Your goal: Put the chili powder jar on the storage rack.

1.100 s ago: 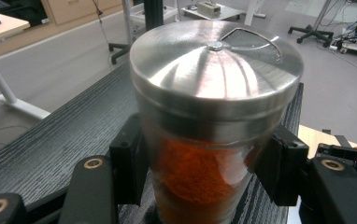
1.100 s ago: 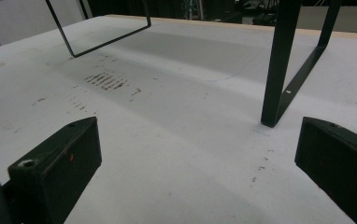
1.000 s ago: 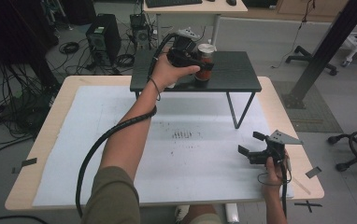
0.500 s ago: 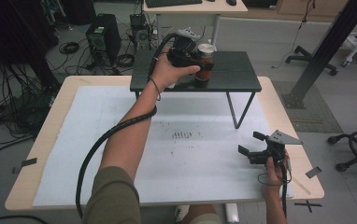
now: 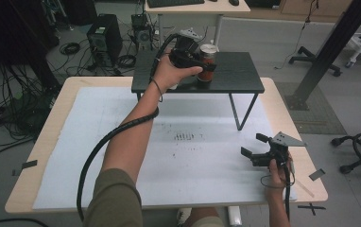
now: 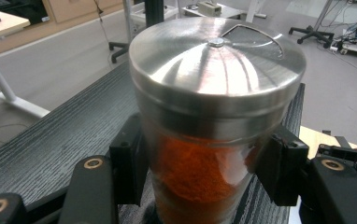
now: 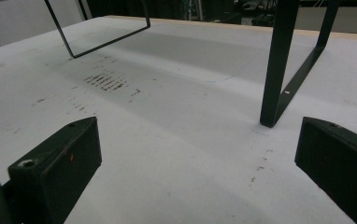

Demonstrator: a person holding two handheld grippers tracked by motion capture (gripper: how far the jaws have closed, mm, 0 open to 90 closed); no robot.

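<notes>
A glass shaker jar (image 5: pixel 208 61) of orange-red powder with a metal lid (image 6: pixel 216 56) stands on the black raised shelf (image 5: pixel 244 75) at the back of the table. My left gripper (image 5: pixel 206 66) reaches in from the jar's left, and its two black pads (image 6: pixel 129 163) press on opposite sides of the glass (image 6: pixel 195 177). My right gripper (image 5: pixel 253 145) hovers low over the white mat near the table's front right, open, with nothing between its jaws (image 7: pixel 200 158).
The shelf stands on thin black wire legs (image 7: pixel 279 60) above the white mat (image 5: pixel 193 189). Dark smudges (image 5: pixel 185 137) mark the mat's middle. A computer tower (image 5: pixel 104 38) and cables lie on the floor behind the table.
</notes>
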